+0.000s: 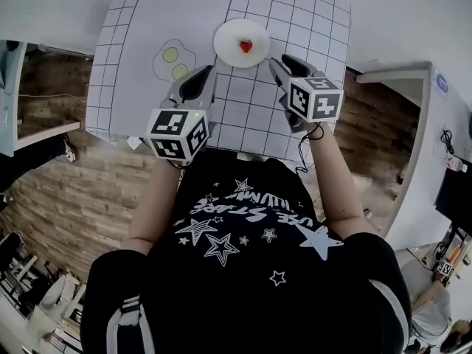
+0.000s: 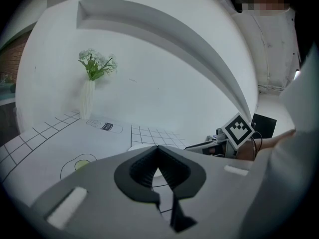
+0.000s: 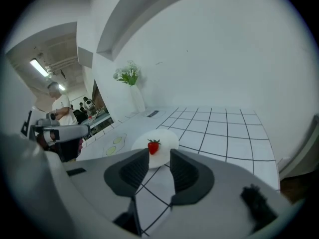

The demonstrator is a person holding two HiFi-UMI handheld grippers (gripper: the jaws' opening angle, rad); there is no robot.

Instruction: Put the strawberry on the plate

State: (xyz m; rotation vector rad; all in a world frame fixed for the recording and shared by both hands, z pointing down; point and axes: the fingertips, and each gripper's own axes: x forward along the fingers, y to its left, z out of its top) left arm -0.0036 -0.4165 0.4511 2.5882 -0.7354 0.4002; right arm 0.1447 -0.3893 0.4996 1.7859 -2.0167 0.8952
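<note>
The red strawberry (image 1: pixel 245 46) lies on the small white round plate (image 1: pixel 228 35) at the far middle of the gridded table mat. In the right gripper view the strawberry (image 3: pixel 153 146) shows on the plate (image 3: pixel 169 137) just beyond the jaws. My right gripper (image 3: pixel 159 158) is open with nothing between its pads, and in the head view it (image 1: pixel 284 65) hovers just right of the plate. My left gripper (image 1: pixel 203 78) hangs near the plate's left front. Its tips (image 2: pixel 158 148) meet and hold nothing.
A fried-egg drawing (image 1: pixel 175 57) is printed on the mat left of the plate. A white vase of flowers (image 2: pixel 88 96) stands at the far left by the wall. The table's near edge (image 1: pixel 221 150) is close to the person's body.
</note>
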